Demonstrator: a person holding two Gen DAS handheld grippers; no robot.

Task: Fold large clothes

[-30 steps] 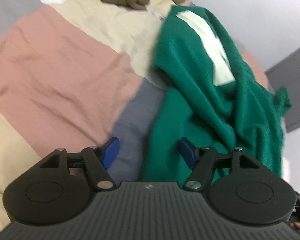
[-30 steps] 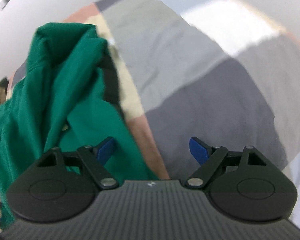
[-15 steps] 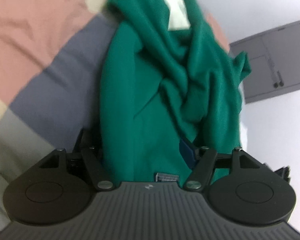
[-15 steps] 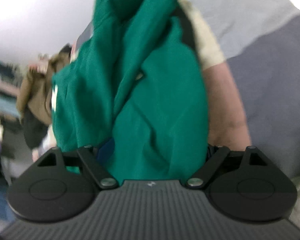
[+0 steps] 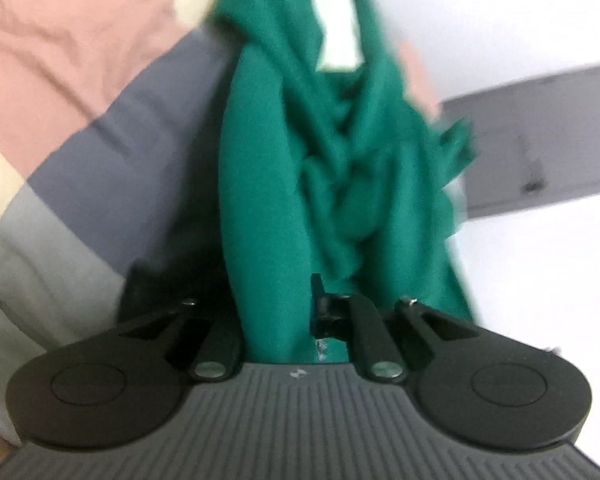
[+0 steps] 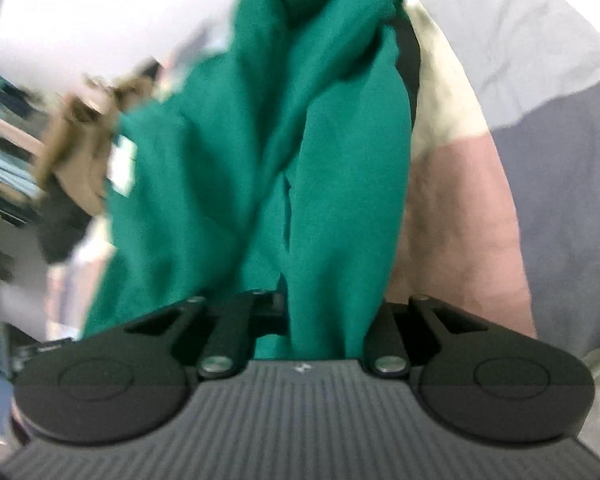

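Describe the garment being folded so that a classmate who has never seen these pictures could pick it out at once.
Start at the bedspread of pink, cream and grey blocks. The green garment lies bunched on it, a fold in each closing claw. It alone is vivid green with a pale patch; the crumpled clothing beyond it is brown.

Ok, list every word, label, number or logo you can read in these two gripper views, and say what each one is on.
No text can be read in either view.
Green garment: a white patch, blurred, no letters legible.
Same patch in the right wrist view: blurred, unreadable.
Left gripper body: a small pale emblem, not text, too small to make out.
Right gripper body: the same small emblem, unreadable.
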